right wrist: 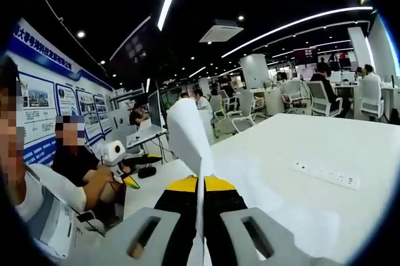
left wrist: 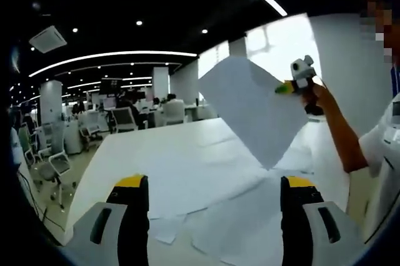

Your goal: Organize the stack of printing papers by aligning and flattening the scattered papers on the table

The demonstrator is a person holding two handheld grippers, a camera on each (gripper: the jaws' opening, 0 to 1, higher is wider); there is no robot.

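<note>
In the left gripper view, a white sheet of paper (left wrist: 253, 107) hangs tilted in the air above the white table (left wrist: 156, 147). My right gripper (left wrist: 289, 86) pinches its upper right edge. My left gripper (left wrist: 215, 183) stands open and empty low over the table, its yellow-tipped jaws wide apart. Several loose sheets (left wrist: 212, 219) lie scattered and overlapping under it. In the right gripper view, my right gripper (right wrist: 200, 186) is shut on the sheet of paper (right wrist: 186, 132), which rises edge-on from between the jaws. The left gripper (right wrist: 117, 153) shows at the left in a hand.
A white power strip (right wrist: 327, 174) lies on the table (right wrist: 294, 147) at the right. Office chairs (left wrist: 56, 166) and desks stand beyond the table's far edges. A person (right wrist: 75, 160) sits close at the left, by a poster wall (right wrist: 56, 100).
</note>
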